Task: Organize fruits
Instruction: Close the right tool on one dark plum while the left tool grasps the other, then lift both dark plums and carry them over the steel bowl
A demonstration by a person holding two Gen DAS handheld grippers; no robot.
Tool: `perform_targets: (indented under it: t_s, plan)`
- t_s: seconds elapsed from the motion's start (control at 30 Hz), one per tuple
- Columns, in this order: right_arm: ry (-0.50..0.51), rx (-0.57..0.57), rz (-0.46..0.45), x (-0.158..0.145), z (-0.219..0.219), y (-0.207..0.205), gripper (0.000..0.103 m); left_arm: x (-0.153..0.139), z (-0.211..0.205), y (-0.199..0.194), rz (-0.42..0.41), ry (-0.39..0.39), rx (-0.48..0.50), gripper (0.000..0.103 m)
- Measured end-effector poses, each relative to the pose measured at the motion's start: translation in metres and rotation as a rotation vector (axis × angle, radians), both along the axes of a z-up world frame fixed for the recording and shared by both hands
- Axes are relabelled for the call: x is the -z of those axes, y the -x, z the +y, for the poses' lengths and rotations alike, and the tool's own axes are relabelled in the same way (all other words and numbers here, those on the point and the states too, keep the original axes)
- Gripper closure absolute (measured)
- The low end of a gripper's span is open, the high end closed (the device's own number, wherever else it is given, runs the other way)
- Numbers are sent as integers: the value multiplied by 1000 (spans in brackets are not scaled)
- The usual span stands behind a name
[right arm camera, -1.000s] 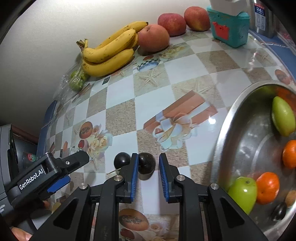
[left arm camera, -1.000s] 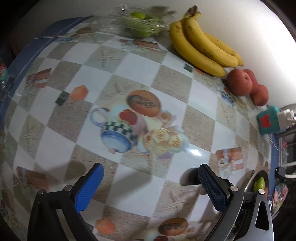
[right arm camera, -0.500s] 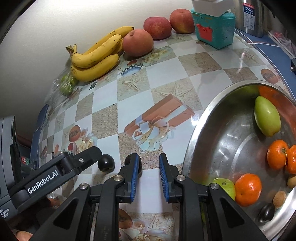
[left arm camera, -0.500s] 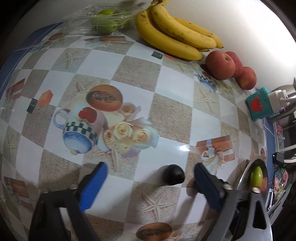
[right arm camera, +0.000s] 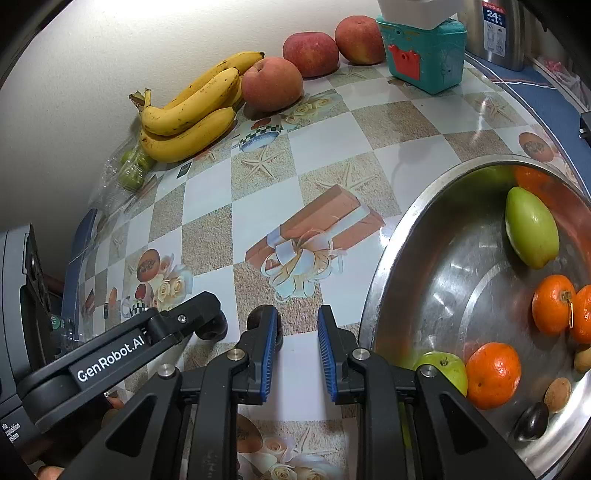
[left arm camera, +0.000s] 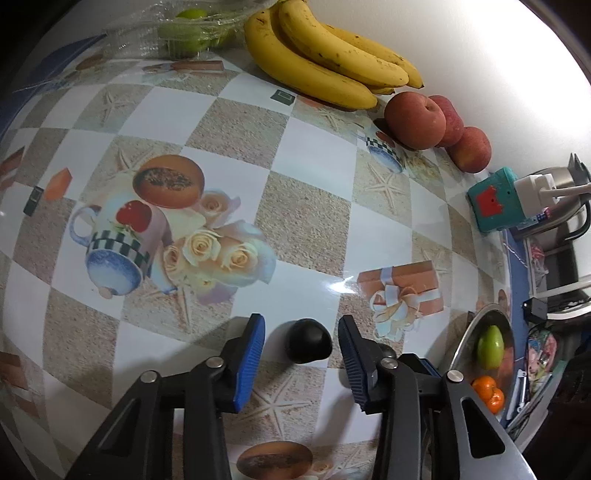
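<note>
A dark plum (left arm camera: 308, 339) lies on the patterned table between the open fingers of my left gripper (left arm camera: 301, 341), not clamped. A second dark plum (right arm camera: 258, 319) sits just behind the left finger of my right gripper (right arm camera: 295, 334), which is open and empty beside the steel bowl (right arm camera: 391, 258). The first plum shows partly behind the left gripper's arm in the right wrist view (right arm camera: 214, 328). The bowl holds a green fruit (right arm camera: 532, 232), oranges (right arm camera: 493, 374), a green apple (right arm camera: 445, 369), a dark plum (right arm camera: 533, 426) and small brown fruits.
Bananas (left arm camera: 325, 62), red apples (left arm camera: 415, 120) and a clear bag of green fruit (left arm camera: 184, 33) lie along the wall at the back. A teal box (left arm camera: 495, 203) with a white plug and a steel kettle stand at the right. The bowl (left arm camera: 465, 343) is at my right.
My left gripper has moved right and forward until the plum lies between its fingers, which have narrowed. My right gripper has drifted right toward the bowl, leaving its plum behind its left finger.
</note>
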State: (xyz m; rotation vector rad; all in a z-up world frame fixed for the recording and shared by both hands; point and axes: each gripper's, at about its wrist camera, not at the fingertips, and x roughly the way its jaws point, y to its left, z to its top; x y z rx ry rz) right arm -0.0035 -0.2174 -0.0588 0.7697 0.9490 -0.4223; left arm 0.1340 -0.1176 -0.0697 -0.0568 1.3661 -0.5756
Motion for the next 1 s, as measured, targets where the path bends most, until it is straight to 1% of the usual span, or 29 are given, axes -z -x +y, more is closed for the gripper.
perform_targets:
  t_s: [0.07,0.27,0.57,0.7,0.87,1.0]
  plan:
    - [-3,1,0,0,0,0,79,0,3,2,11,10,3,69]
    - [-7,2,-2,0,-1,1,80,0,1,3,16,10,3,74]
    - [-7,13,-13,-3,-3,3,79,-6,7,2,27,34,-7,75]
    - [-7,24,-40,-7,-5,6,79,-10,15,-2,34,35,-32,75]
    - [-11,-6,-65,-9,1,0,79,-13,28,-8,38,37,-67,75]
    - [1,-19,-48,-4,3,-5,79,-17,34,-10,35,38,-84,75]
